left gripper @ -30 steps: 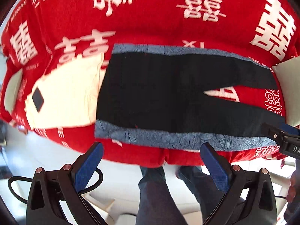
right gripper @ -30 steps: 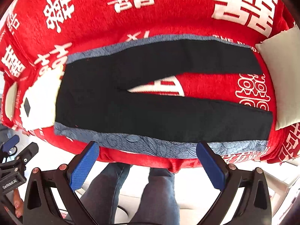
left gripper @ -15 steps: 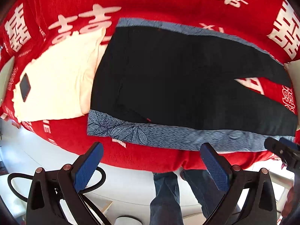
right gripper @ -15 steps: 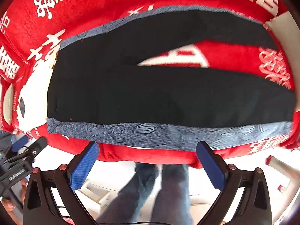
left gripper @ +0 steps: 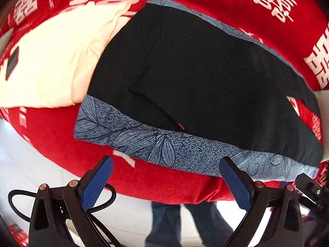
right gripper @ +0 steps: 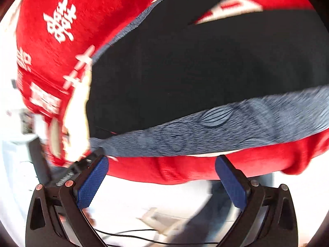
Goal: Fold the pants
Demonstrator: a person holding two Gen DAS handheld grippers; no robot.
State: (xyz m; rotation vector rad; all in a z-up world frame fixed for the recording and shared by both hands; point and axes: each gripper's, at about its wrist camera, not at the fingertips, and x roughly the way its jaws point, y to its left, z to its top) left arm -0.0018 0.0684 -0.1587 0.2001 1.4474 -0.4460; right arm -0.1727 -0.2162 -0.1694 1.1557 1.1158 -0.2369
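Note:
Black pants (left gripper: 201, 76) with a blue leaf-patterned side stripe (left gripper: 164, 146) lie flat on a red cloth with white characters (left gripper: 168, 181). The waist is at the left, the legs run right. My left gripper (left gripper: 164, 177) is open and empty, just off the near stripe by the waist. In the blurred right wrist view the pants (right gripper: 185, 65) and stripe (right gripper: 216, 129) fill the frame. My right gripper (right gripper: 160, 177) is open and empty, close to the near stripe.
A cream garment (left gripper: 49, 57) with a dark label lies left of the waist, partly under it. A white cushion edge (left gripper: 322, 100) shows at the right. The near table edge drops to a pale floor (left gripper: 127, 218), where a person's legs (left gripper: 174, 222) stand.
Both grippers have moved down and in toward the near edge of the pants. The right view has swung left and is now blurred. Both stay open.

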